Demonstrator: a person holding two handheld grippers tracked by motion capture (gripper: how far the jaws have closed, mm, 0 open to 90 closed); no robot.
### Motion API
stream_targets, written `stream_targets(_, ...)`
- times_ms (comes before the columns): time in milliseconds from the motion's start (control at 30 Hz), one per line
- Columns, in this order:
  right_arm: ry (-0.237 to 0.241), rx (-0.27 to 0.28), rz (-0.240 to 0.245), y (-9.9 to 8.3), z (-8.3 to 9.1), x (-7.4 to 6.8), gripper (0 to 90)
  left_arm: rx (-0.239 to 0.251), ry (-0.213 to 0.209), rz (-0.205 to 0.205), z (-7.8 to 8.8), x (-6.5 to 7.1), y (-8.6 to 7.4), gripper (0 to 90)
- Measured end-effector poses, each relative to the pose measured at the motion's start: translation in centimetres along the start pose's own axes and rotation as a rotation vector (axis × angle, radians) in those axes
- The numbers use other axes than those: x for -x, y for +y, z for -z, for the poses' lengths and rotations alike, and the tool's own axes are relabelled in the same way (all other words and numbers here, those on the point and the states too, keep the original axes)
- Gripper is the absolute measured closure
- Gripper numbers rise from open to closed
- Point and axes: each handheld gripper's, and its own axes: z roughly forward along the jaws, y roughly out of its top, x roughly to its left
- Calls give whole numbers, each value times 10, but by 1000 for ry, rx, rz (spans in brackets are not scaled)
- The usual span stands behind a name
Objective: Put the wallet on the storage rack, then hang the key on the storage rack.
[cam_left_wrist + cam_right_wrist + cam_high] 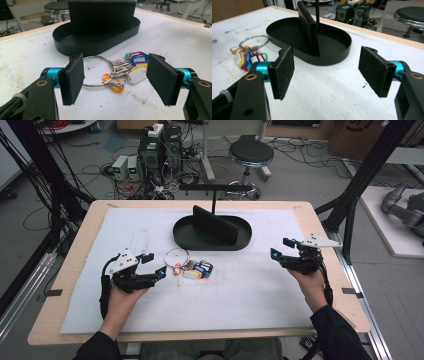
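left hand-held gripper point(115, 81) wide open, empty, key ring point(98, 71) just ahead; black tray point(75, 43) behind.

The left hand-held gripper point(153, 265) sat at lower left of the high view, gripped by the left hand point(122, 299), its forearm rising from the bottom edge. Its jaws stood wide apart, pointing right. The right hand-held gripper point(281, 248) sat at middle right, held by the right hand point(311, 282), jaws wide apart, pointing left.
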Motion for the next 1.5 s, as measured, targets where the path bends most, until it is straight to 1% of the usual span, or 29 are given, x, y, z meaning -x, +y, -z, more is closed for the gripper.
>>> stream_targets(67, -10, 1, -6, -5, 8, 2, 281, -4, 11, 4, -1, 0, -1, 307)
stream_targets(167, -32, 27, -23, -12, 20, 5, 274, -8, 14, 7, -3, 0, -2, 307)
stream_targets(200, -38, 28, -28, -15, 23, 6, 274, -7, 13, 11, -4, 1, -2, 307)
stream_targets(233, -45, 23, -30, -17, 26, 7, 274, -10, 13, 6, -4, 1, -1, 307)
stream_targets(367, -71, 48, -41, -22, 35, 11, 274, -6, 15, 8, -6, 1, 0, 306)
stream_targets(467, -77, 54, -40, -23, 36, 11, 274, -1, 24, 15, -7, 0, 0, 304)
stream_targets(600, -80, 42, -38, -26, 35, 12, 262, 5, 38, 31, -9, -4, 1, 294)
stream_targets(700, -88, 35, -35, -27, 36, 13, 254, -3, 47, 55, -11, -6, 1, 280)
stream_targets(767, -93, 36, -44, -27, 37, 14, 248, -14, 65, 75, -12, -7, 0, 244)
stream_targets(800, -94, 36, -48, -28, 37, 15, 240, -18, 70, 81, -12, -8, 0, 239)
stream_targets(867, -100, 41, -52, -28, 39, 15, 225, -20, 74, 89, -11, -9, 0, 239)
stream_targets(967, -100, 43, -52, -27, 39, 16, 220, -17, 85, 119, -13, -11, -1, 238)
stream_targets(1033, -102, 41, -52, -27, 39, 16, 220, -29, 89, 124, -15, -13, -2, 239)
stream_targets(1100, -99, 35, -48, -28, 38, 17, 220, -34, 92, 140, -17, -14, -3, 260)
stream_targets(1133, -99, 30, -53, -28, 37, 16, 220, -43, 88, 144, -19, -16, -3, 285)
stream_targets(1167, -98, 28, -46, -28, 36, 17, 220, -55, 81, 152, -21, -17, -2, 321)
stream_targets(1200, -97, 27, -44, -28, 36, 16, 220, -60, 83, 155, -23, -19, -2, 339)
stream_targets(1267, -97, 21, -41, -28, 34, 16, 220, -70, 96, 171, -26, -20, 0, 395)
stream_targets(1400, -92, 20, -37, -28, 32, 15, 221, -106, 111, 200, -33, -22, 0, 462)
stream_targets(1433, -92, 17, -33, -28, 32, 15, 223, -118, 118, 206, -35, -23, -1, 473)
stream_targets(1467, -89, 16, -34, -28, 32, 15, 225, -133, 136, 216, -37, -23, -1, 482)
stream_targets(1500, -89, 16, -34, -27, 31, 15, 225, -146, 138, 231, -39, -25, -1, 489)
